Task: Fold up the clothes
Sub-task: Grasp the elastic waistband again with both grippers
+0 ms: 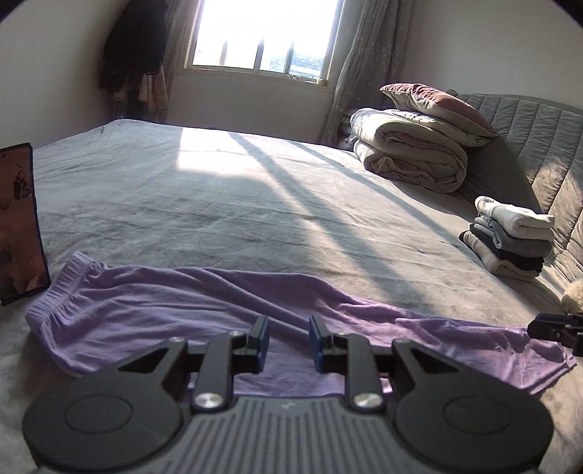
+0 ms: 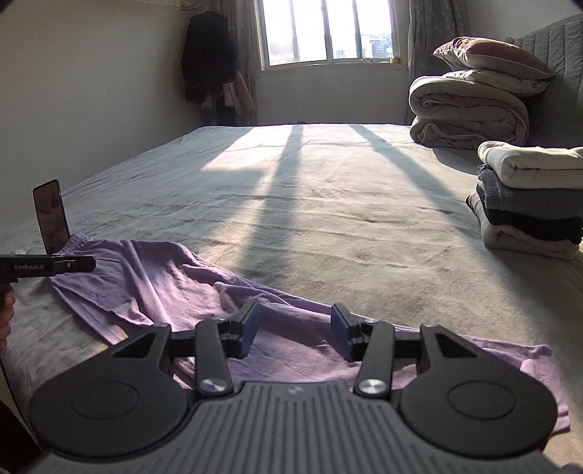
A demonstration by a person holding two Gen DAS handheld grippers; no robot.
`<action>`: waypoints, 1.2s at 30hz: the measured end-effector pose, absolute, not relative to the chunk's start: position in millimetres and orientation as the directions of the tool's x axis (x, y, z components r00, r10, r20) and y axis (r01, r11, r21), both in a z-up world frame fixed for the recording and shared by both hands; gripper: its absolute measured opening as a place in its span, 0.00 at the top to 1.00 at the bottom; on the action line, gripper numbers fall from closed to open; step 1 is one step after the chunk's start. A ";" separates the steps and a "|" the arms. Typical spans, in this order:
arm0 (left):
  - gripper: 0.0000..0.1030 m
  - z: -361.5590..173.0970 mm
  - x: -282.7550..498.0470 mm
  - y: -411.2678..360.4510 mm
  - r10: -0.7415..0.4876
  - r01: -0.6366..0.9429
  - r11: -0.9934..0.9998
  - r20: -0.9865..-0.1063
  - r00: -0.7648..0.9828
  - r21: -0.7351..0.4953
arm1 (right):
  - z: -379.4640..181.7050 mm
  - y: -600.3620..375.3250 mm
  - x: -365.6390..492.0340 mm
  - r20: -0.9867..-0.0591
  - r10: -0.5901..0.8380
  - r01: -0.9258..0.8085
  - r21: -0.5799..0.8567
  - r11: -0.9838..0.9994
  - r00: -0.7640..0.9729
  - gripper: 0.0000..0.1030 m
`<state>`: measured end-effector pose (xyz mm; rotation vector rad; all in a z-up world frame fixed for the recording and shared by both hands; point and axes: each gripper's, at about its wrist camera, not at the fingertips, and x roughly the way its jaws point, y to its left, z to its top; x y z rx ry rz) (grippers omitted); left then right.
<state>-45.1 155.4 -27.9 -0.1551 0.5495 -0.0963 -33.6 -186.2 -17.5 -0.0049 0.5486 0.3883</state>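
Nearest us, our left tool [image 1: 289, 333] and right tool [image 2: 295, 330] hover with pads apart, gripping nothing, over the lilac trousers [image 1: 175, 310] spread along the near edge of the grey bed [image 1: 218, 204]. Sunlight from the window [image 1: 262, 32] stripes the cover; folded clothes [image 1: 510, 237] and a rolled duvet [image 1: 411, 153] sit by the headboard.

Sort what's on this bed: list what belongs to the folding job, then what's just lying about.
Part of the job:
- purple garment, spread along the near edge
- stack of folded clothes
- left gripper and right gripper, both open, holding nothing

Just lying about:
- phone, propped upright
- rolled quilt
- pillow on top of it
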 end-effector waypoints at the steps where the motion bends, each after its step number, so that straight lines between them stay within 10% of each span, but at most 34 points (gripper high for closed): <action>1: 0.76 -27.8 -47.0 165.7 -0.090 0.002 0.986 -0.517 0.851 -0.169 | -17.5 -176.0 -33.8 -0.506 0.382 -0.392 0.090 0.915 0.774 0.53; 12: 0.75 -41.3 -79.5 265.8 0.189 -0.357 0.911 -0.560 0.806 -0.207 | -34.6 -85.0 -35.3 -0.500 0.591 -0.665 0.039 0.746 0.633 0.53; 36: 0.81 -56.6 -44.1 286.6 0.195 -0.427 0.847 -0.561 0.804 -0.317 | -66.4 -2.1 -25.2 -0.588 0.548 -0.772 -0.230 0.592 0.595 0.79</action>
